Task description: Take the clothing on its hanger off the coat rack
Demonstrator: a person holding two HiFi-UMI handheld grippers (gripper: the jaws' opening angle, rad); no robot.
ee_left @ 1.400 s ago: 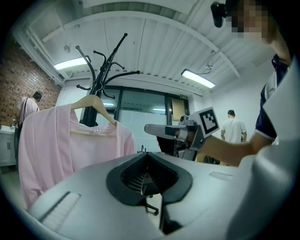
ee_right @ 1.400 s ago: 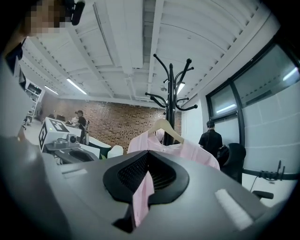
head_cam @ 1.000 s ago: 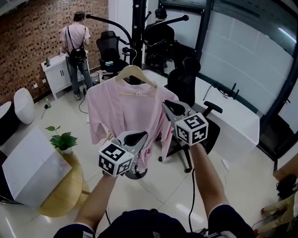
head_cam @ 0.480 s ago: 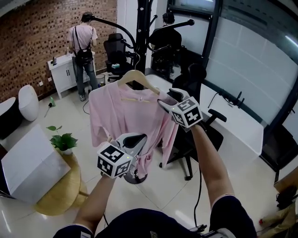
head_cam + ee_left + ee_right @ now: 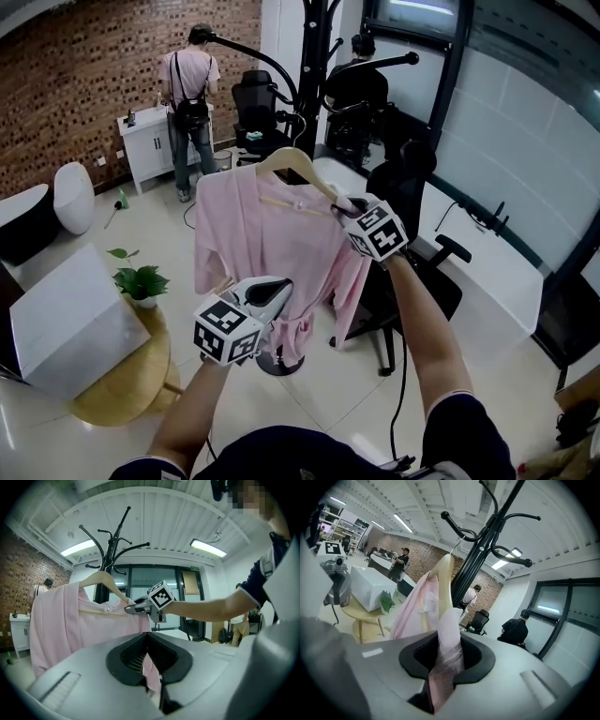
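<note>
A pink shirt (image 5: 267, 234) hangs on a wooden hanger (image 5: 295, 161) hooked over the black coat rack (image 5: 314, 56). My left gripper (image 5: 277, 287) is low at the shirt's hem; in the left gripper view its jaws (image 5: 150, 665) are shut on a fold of pink cloth. At the hanger's right shoulder is my right gripper (image 5: 339, 204). Its jaws (image 5: 440, 660) have just been closing and now pinch the cloth-covered end of the hanger arm (image 5: 446, 581). The left gripper view shows the right gripper (image 5: 128, 610) at that same shoulder.
A black office chair (image 5: 412, 197) stands just behind the shirt on the right. A round yellow table (image 5: 122, 375) with a white box (image 5: 61, 323) and a plant (image 5: 139, 279) is at the left. A person (image 5: 192, 84) stands at a white cabinet; a white desk (image 5: 487, 272) runs along the right.
My right gripper has moved up and left from beside the shirt onto the hanger's right shoulder and closed on it. The left gripper stays at the hem.
</note>
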